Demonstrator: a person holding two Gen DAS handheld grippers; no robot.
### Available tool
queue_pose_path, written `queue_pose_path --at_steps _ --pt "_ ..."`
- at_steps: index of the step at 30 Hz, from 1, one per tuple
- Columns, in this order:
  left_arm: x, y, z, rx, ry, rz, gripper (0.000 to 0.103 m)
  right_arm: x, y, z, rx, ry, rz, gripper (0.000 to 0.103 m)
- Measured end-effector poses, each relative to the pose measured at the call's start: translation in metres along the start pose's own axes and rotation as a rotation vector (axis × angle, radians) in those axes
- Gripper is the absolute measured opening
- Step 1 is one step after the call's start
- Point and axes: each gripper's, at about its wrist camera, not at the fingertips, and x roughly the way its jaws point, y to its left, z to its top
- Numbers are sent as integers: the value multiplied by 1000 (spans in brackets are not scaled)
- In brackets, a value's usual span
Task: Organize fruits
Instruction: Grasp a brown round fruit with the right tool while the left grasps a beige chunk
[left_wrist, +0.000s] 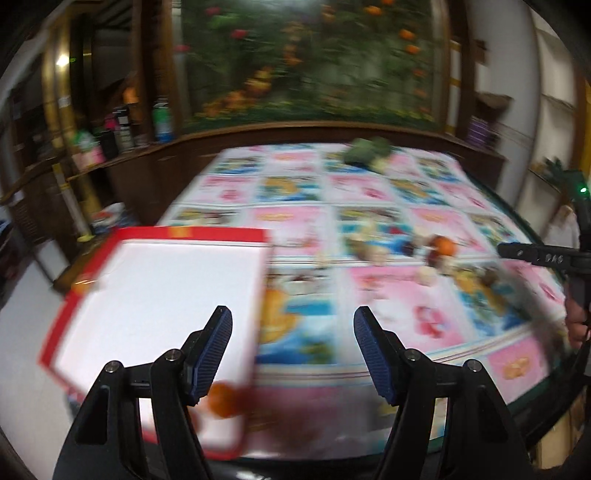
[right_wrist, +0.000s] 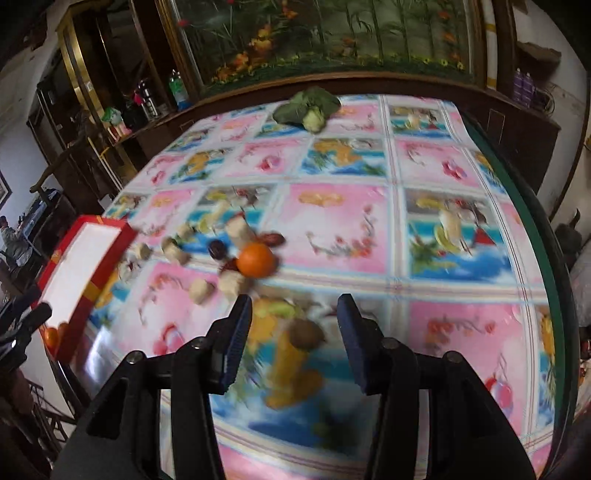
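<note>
Both the left gripper (left_wrist: 292, 352) and the right gripper (right_wrist: 294, 339) are wide apart holding nothing, while the orange (right_wrist: 256, 259) sits on the tablecloth (right_wrist: 436, 325) near the red box (right_wrist: 79, 291).

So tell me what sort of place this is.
Probably a room in a home, maybe a dining room: a table under a fruit-print cloth, a dark wooden cabinet with bottles on its ledge, and a large flower painting behind.
</note>
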Motion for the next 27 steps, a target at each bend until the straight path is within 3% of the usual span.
queue_pose_path --at_steps 7,12,13,18,23,27 --pt "25 -48 10 70 51 -67 68 22 -7 -9 -46 64 22 48" --pt "32 -58 6 100 89 -83 68 45 -1 -5 -94 103 -19 35" --pt "34 -59 7 105 95 -83 68 49 -1 -5 -101 120 -19 26" --pt "46 -63 14 113 119 -106 68 53 3 -3 -147 132 -29 26" --pt "65 -80 21 118 149 -147 68 43 -14 37 11 27 -8 26" --pt "88 -96 24 137 193 -148 68 38 -28 74 163 -105 89 26"
